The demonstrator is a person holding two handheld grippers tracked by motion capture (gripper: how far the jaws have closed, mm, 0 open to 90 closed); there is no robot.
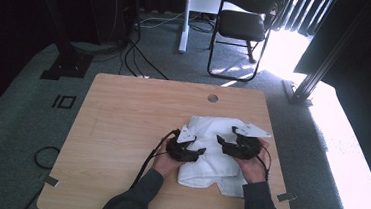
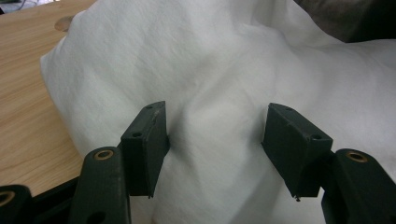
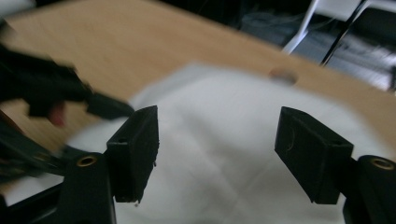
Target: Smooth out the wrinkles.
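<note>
A crumpled white cloth (image 1: pixel 213 129) lies on the right half of the wooden table (image 1: pixel 122 119). My left gripper (image 1: pixel 199 152) rests on the cloth's left part, pointing right. Its own view has the jaws (image 2: pixel 215 126) spread wide over a soft ridge of the cloth (image 2: pixel 210 56), with the pads off the fabric. My right gripper (image 1: pixel 221 140) is on the cloth's right part, pointing left toward the other one. In the blurred right gripper view its jaws (image 3: pixel 217 140) stand wide apart above the cloth (image 3: pixel 224 93), holding nothing, and the left gripper (image 3: pixel 70 93) shows as a dark blur at the left.
A round hole (image 1: pixel 212 98) sits in the tabletop beyond the cloth. The table's left half is bare wood. On the floor behind are a black folding chair (image 1: pixel 245 24), a white table leg (image 1: pixel 184 29) and loose cables (image 1: pixel 137 55).
</note>
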